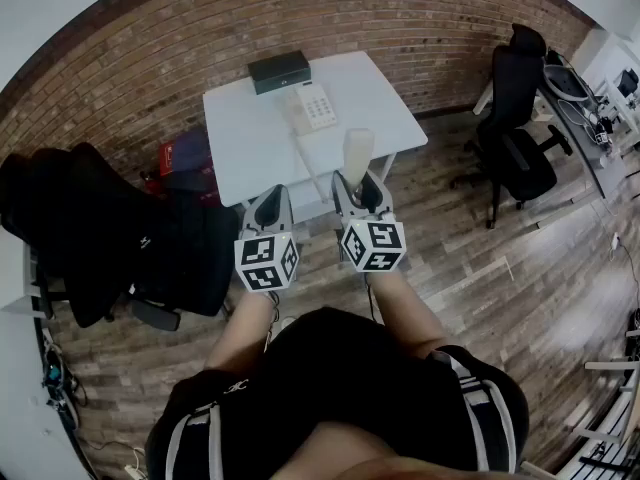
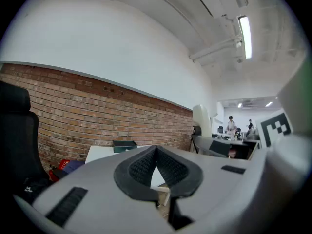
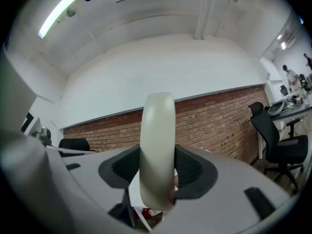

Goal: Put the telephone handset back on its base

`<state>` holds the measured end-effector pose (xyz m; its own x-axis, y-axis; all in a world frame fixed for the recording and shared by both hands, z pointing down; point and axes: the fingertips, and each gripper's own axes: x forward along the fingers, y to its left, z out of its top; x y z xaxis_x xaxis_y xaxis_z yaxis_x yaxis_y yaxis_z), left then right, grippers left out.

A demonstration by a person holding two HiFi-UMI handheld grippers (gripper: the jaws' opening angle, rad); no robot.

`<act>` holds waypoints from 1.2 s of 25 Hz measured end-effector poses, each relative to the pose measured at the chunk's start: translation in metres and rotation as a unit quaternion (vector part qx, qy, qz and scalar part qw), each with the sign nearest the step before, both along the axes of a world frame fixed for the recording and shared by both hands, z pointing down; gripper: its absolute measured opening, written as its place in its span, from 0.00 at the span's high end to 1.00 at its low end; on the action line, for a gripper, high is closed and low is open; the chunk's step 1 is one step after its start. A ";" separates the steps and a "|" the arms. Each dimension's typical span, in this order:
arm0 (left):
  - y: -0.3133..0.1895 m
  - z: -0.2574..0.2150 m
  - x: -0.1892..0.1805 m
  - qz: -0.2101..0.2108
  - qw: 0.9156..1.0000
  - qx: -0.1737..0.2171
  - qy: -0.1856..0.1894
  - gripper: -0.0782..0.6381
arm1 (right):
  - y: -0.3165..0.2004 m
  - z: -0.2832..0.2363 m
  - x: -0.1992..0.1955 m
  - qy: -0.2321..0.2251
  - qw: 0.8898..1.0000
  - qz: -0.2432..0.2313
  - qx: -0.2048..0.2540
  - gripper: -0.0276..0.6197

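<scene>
Upper centre, we see the telephone base (image 1: 315,105) just beside a black box (image 1: 279,70) on the white table (image 1: 240,138), while our right gripper (image 1: 362,183) clamps the handset (image 3: 157,130) and our left gripper (image 2: 156,151) is closed on nothing.
</scene>
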<state>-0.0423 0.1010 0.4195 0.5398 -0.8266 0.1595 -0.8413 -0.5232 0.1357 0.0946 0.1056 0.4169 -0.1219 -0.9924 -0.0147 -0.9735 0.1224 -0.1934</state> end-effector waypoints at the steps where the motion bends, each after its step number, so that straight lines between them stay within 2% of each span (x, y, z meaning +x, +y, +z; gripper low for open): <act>1: 0.001 0.000 -0.002 0.001 1.000 -0.004 0.007 0.89 | 0.001 0.000 -0.001 -0.001 1.000 0.000 0.000 0.65; 4: 0.002 0.000 -0.009 0.000 1.000 -0.015 0.022 0.89 | 0.005 -0.001 -0.006 -0.003 1.000 0.001 0.000 0.65; 13: 0.002 0.006 -0.022 0.007 1.000 -0.010 0.010 0.89 | 0.003 0.000 -0.022 -0.006 1.000 0.005 0.001 0.65; 21: -0.013 0.005 -0.046 0.018 1.000 0.000 0.015 0.89 | -0.006 -0.001 -0.046 -0.002 1.000 0.017 0.006 0.65; 30: -0.028 0.005 -0.068 0.066 0.998 0.010 0.020 0.89 | -0.011 0.002 -0.071 -0.001 0.998 0.057 0.001 0.65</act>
